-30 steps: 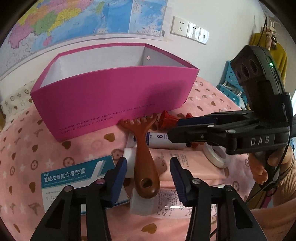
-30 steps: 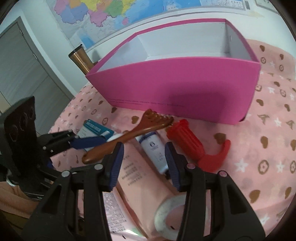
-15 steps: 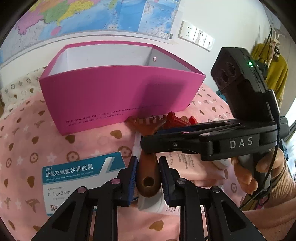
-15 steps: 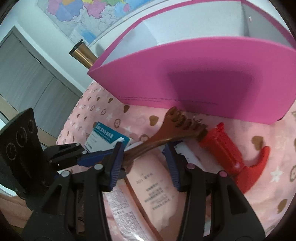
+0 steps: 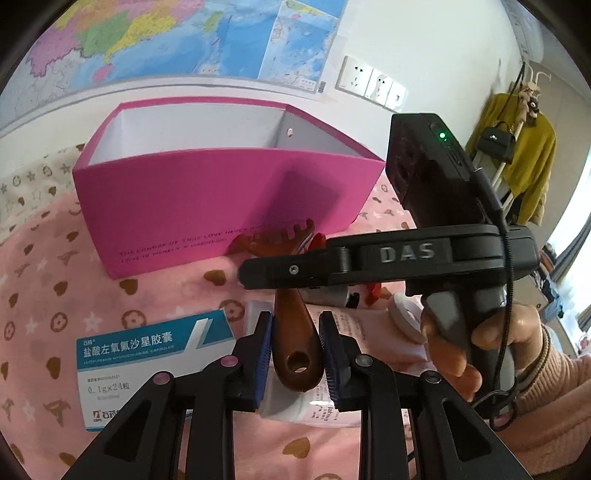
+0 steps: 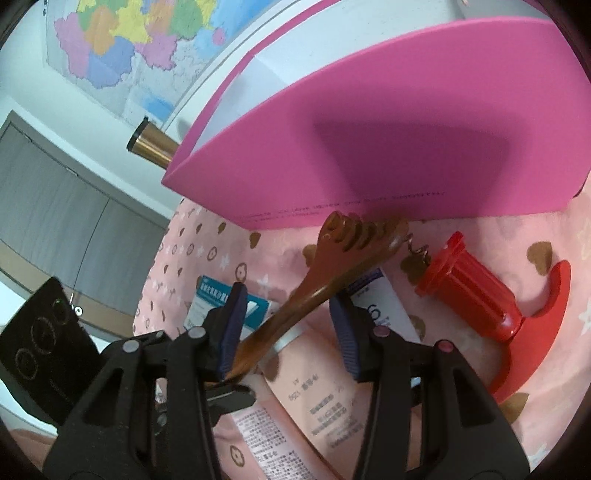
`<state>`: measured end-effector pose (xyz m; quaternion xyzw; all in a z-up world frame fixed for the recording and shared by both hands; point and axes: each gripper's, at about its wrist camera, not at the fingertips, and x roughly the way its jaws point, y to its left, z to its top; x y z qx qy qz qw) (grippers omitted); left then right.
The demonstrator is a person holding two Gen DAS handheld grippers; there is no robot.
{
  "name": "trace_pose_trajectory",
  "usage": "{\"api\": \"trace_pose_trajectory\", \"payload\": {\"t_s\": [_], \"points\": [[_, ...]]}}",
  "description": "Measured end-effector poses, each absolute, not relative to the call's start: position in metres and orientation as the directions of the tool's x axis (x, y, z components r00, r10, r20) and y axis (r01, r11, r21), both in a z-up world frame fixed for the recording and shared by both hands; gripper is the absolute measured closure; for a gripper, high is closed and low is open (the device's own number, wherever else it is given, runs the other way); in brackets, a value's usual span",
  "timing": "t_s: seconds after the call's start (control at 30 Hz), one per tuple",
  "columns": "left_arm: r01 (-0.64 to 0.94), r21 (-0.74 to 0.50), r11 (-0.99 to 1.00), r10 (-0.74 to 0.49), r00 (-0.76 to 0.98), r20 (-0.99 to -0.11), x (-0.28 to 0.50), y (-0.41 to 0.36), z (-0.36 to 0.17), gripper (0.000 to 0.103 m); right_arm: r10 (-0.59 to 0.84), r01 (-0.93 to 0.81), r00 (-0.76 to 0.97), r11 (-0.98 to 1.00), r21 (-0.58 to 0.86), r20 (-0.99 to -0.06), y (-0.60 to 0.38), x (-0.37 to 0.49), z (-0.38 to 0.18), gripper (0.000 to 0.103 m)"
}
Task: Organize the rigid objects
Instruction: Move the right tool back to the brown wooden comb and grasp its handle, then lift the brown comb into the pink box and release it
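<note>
On pink patterned cloth [image 5: 48, 288]: magenta box [image 5: 221, 206]; map [image 5: 166, 33] on wall.

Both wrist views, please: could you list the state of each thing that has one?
Pink box: upright, open-topped.
Wooden scratcher: handle clamped, head raised.
Left gripper: jaws shut on the handle.
Right gripper: jaws open.
Red corkscrew: lying flat.
Medicine carton: flat, closed.

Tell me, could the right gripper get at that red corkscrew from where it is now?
Probably yes. The right gripper is open and holds nothing, and the red corkscrew lies uncovered on the pink cloth just beside it. The wooden massager crosses between its fingers, so it would need to sidestep that first.
</note>
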<state>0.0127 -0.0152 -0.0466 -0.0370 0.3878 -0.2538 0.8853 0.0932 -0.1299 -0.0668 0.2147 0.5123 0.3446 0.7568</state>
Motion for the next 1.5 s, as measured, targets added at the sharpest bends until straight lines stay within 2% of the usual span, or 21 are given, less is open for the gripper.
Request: {"api": "trace_pose_trajectory", "payload": {"t_s": [0.13,0.23,0.3,0.47,0.6,0.63,0.97,1.17,1.5], "points": [[0.427,-0.28,0.859,-0.495,0.557,-0.667,0.011,-0.011,-0.046,0.079,0.758,-0.286,0.249,0.652,0.703,-0.602,-0.139,0.093,-0.066,0.076],[0.444,-0.292,0.847,-0.516,0.558,-0.649,0.011,-0.013,-0.041,0.079,0.763,-0.309,0.268,0.646,0.698,-0.588,-0.144,0.087,-0.059,0.081],[0.459,-0.287,0.841,-0.524,0.559,-0.643,0.011,-0.018,-0.037,0.079,0.765,-0.323,0.288,0.644,0.693,-0.576,-0.149,0.083,-0.051,0.09],[0.495,-0.276,0.824,-0.544,0.553,-0.631,0.013,-0.032,-0.027,0.076,0.765,-0.387,0.349,0.644,0.66,-0.542,-0.159,0.074,-0.022,0.09],[0.52,-0.271,0.81,-0.56,0.55,-0.619,0.016,-0.043,-0.018,0.062,0.762,-0.416,0.392,0.647,0.639,-0.516,-0.167,0.072,-0.001,0.09],[0.526,-0.267,0.808,-0.563,0.554,-0.613,0.017,-0.045,-0.014,0.061,0.763,-0.423,0.401,0.646,0.636,-0.507,-0.168,0.072,0.004,0.09],[0.548,-0.161,0.821,-0.529,0.622,-0.578,0.041,-0.062,0.025,0.063,0.752,-0.469,0.48,0.655,0.592,-0.451,-0.18,0.097,0.048,0.09],[0.544,-0.124,0.83,-0.509,0.647,-0.568,0.07,-0.063,0.045,0.07,0.748,-0.474,0.511,0.656,0.587,-0.423,-0.192,0.121,0.066,0.09],[0.479,-0.073,0.875,-0.419,0.674,-0.609,0.125,-0.065,0.049,0.073,0.732,-0.413,0.539,0.661,0.626,-0.417,-0.198,0.167,0.064,0.09]]}}
